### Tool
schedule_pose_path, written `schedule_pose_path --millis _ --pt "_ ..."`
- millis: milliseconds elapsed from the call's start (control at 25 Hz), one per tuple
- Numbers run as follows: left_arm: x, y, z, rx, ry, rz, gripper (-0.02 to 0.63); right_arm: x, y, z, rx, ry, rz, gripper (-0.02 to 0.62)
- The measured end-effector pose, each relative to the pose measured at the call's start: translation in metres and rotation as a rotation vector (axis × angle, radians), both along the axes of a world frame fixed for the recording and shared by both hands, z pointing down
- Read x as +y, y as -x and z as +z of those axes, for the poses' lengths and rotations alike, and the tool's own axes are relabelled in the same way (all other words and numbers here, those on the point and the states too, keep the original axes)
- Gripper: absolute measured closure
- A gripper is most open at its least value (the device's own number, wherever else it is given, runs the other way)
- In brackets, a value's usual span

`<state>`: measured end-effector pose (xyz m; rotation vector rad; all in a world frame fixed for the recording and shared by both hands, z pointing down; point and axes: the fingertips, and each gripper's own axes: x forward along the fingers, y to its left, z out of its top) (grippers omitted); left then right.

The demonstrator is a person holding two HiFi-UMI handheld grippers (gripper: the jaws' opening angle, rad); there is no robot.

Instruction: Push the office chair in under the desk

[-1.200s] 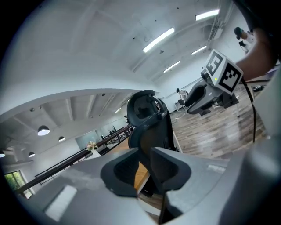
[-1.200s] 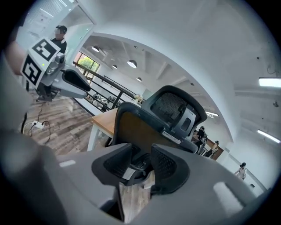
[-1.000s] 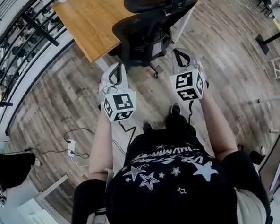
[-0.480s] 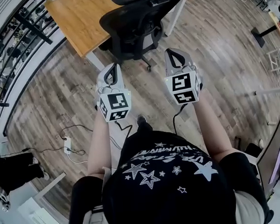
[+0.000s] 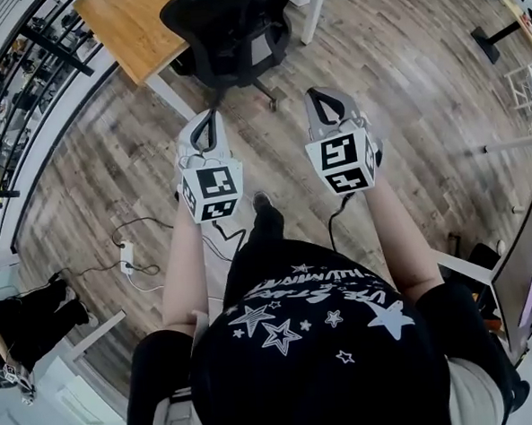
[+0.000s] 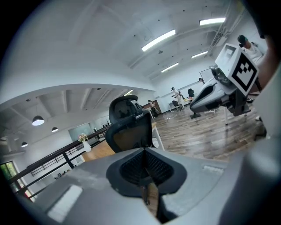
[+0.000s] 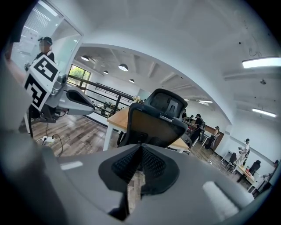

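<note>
Wood planks cover the floor (image 5: pixel 402 91) of a big, bright room. Closest to the head camera is the person's black shirt with white stars (image 5: pixel 309 330). One shoe (image 5: pixel 264 203) pokes out past it. A white power strip (image 5: pixel 128 258) with cords lies on the floor to the left.

Both arms reach forward. The left tongs (image 5: pixel 209 116) and the right tongs (image 5: pixel 316 94) are in the air side by side, a little apart. Each tongs' own camera shows its two jaws pressed tight together with nothing between them.

Just past the tips stands the black office chair (image 5: pixel 228 30). Its back faces the person. It is near the tongs, but they do not touch it. The chair is at the edge of the wooden desk (image 5: pixel 129 22), beside a white desk leg (image 5: pixel 171 96). A dark railing (image 5: pixel 23 60) runs beyond the desk.

Only the head view shows the person's body and the chair's legs (image 5: pixel 268 95) from above. The two gripper views look level instead. They show the chair's headrest (image 7: pixel 167 102) and long ceiling lights (image 6: pixel 158 39). The left gripper view shows a vase of flowers (image 6: pixel 83 139) at the far end of the desk. The right gripper view shows people (image 7: pixel 197 125) standing far back behind the desk.
</note>
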<state>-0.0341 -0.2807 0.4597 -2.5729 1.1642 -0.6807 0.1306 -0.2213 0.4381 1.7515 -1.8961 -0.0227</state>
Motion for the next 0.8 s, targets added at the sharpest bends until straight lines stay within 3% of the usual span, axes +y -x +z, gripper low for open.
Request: schedule_pose_path --millis 360,800 --pt "0.081 0.009 -0.009 0.033 0.012 -0.010 0.604 0.081 0.009 -0.008 0.001 -0.006 -0.008 0.594" --pt "0.147 0.037 -0.013 0.063 0.026 -0.028 0.604 0.141 0.032 -0.017 -0.041 -0.036 -0.008 0.594"
